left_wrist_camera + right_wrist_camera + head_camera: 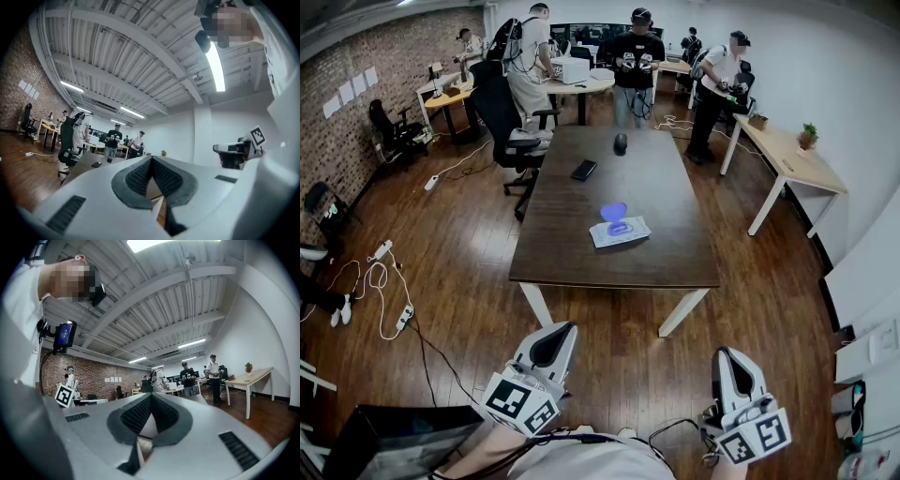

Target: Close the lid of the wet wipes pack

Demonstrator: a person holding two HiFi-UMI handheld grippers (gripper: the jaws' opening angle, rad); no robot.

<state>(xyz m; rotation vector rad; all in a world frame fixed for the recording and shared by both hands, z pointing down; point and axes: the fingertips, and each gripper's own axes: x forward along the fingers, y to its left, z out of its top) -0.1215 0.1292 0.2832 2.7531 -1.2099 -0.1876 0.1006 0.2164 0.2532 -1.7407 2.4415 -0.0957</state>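
The wet wipes pack (621, 232) lies flat on the dark wooden table (675, 253), toward its near end. Its blue lid (614, 212) stands flipped up at the pack's far side. Both grippers are held low near my body, well short of the table. My left gripper (561, 330) is at bottom left, and its pads meet at the tip with nothing between them (151, 158). My right gripper (724, 354) is at bottom right, likewise shut and empty (151, 396). Both point level toward the table.
A black phone (583, 170) and a dark mouse-like object (621, 143) lie further back on the table. A black office chair (508, 122) stands at its left. Cables (380, 281) trail on the floor at left. Several people stand at the back, and a light desk (787, 155) is at right.
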